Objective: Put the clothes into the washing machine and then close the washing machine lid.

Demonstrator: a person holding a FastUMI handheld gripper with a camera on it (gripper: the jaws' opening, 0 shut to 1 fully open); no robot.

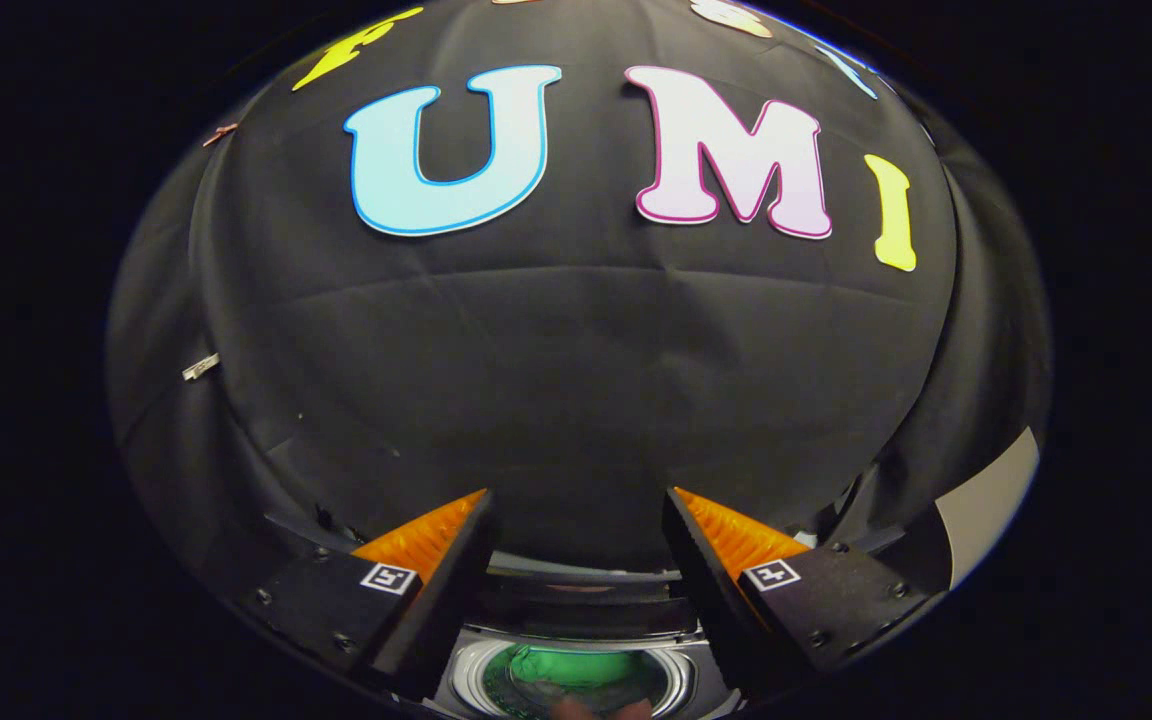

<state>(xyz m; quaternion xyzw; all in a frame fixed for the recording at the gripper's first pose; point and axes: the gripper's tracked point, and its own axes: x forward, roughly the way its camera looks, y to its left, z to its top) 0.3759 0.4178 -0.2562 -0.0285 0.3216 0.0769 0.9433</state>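
Down at the bottom centre of the frame sits the washer (576,672), seen from above, its round drum mouth open and ringed by a shiny, ribbed metal-looking rim. Inside the drum lies something green (561,665), soft-edged and glossy in the light; it looks like cloth, though it is too small and blurred to tell its shape. A dark band, perhaps the raised lid or the back of the machine's top, runs across just above the drum, between the fingers.

The gripper (578,505) hangs over the washer with its fingers spread well apart, nothing between them. The left finger (431,545) and the right finger (731,540) rise as ridged wedges from the lower part of the frame, each mounted on a blocky dark bracket with screws and a small square marker. The drum shows in the gap between them, below their tips.

Beyond the fingers, the middle and upper frame belong to the booth wall (576,350), a matte black cloth with soft creases and a faint horizontal fold. At the left, two small clips (201,367) pin the cloth. At the lower right, a pale, smooth panel (991,500) shows past the cloth's edge.
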